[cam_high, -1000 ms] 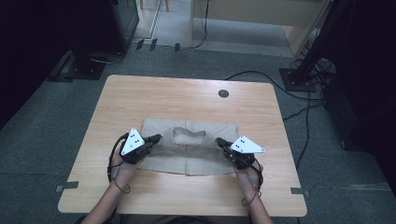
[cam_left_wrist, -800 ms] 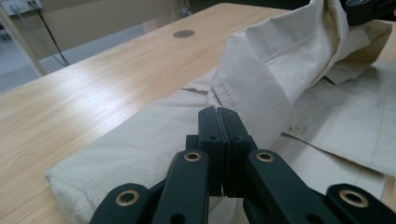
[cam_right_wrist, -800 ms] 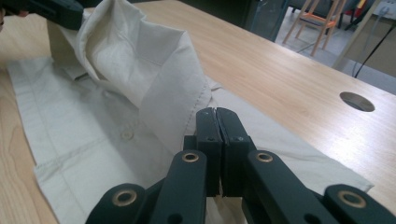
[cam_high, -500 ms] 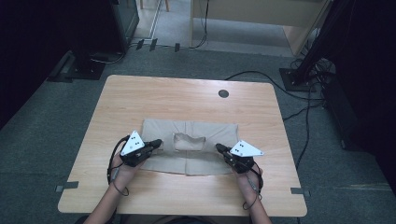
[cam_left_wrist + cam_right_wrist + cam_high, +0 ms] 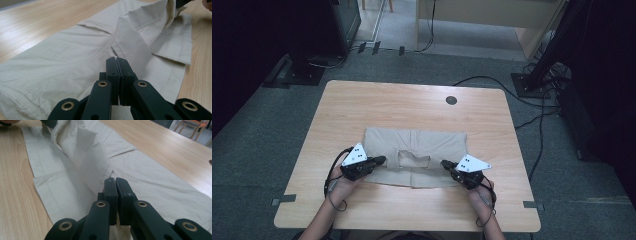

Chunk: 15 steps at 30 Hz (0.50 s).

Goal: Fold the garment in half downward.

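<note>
We hold the beige shorts (image 5: 422,145) near the surface's (image 5: 377,102) front edge, left gripper (image 5: 379,160) and right gripper (image 5: 445,163) each clenched on a lifted fold.

We note a light wooden surface (image 5: 407,102) with rounded corners, bearing a round dark cable port (image 5: 451,100) near its far edge. It stands on grey carpeted floor (image 5: 272,130). Strips of tape (image 5: 282,201) mark the carpet by its near corners. Beyond the far edge we record a dark cabinet (image 5: 343,22) at the left, on a flat black base (image 5: 299,75), and pale wooden furniture (image 5: 482,15) farther back. Black cables (image 5: 539,135) trail across the carpet at the right, beside a dark stand foot (image 5: 527,82). The outer edges of the room lie in shadow. In the right gripper view we observe a wooden chair (image 5: 193,126) beyond the surface.
</note>
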Available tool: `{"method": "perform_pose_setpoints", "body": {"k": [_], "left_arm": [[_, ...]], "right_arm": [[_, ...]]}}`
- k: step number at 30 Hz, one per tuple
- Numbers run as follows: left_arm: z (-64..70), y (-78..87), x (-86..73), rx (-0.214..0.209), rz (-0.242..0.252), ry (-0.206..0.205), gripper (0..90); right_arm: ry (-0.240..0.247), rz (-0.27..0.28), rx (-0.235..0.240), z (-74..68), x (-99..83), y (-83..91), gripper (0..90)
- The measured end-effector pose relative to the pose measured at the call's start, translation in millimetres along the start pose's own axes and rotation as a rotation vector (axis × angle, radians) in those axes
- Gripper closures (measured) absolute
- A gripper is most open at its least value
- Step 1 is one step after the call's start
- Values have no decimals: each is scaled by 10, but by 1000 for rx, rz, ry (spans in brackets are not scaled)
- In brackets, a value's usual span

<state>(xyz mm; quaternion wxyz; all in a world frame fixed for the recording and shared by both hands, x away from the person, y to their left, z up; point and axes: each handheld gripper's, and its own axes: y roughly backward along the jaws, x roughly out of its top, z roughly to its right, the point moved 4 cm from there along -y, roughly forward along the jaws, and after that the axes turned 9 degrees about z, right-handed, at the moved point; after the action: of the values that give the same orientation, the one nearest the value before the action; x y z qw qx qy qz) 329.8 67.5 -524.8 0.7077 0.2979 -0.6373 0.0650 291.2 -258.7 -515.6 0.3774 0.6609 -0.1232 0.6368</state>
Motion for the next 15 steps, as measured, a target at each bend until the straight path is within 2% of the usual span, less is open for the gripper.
{"method": "perform_pose_setpoints", "body": {"k": [2, 7, 11, 15], "left_arm": [[-3, -1, -8, -6, -4, 5, 891], [-2, 12, -15, -34, -14, 17, 883], [8, -7, -39, -47, -51, 2, 884], [11, -11, -43, -58, -62, 5, 884]], "right_arm": [[-13, -6, 18, 5, -16, -3, 871], [-7, -21, 43, -2, -35, -8, 865], [-16, -44, 87, -1, -66, -17, 852], [8, -58, 102, -20, -70, -24, 853]]}}
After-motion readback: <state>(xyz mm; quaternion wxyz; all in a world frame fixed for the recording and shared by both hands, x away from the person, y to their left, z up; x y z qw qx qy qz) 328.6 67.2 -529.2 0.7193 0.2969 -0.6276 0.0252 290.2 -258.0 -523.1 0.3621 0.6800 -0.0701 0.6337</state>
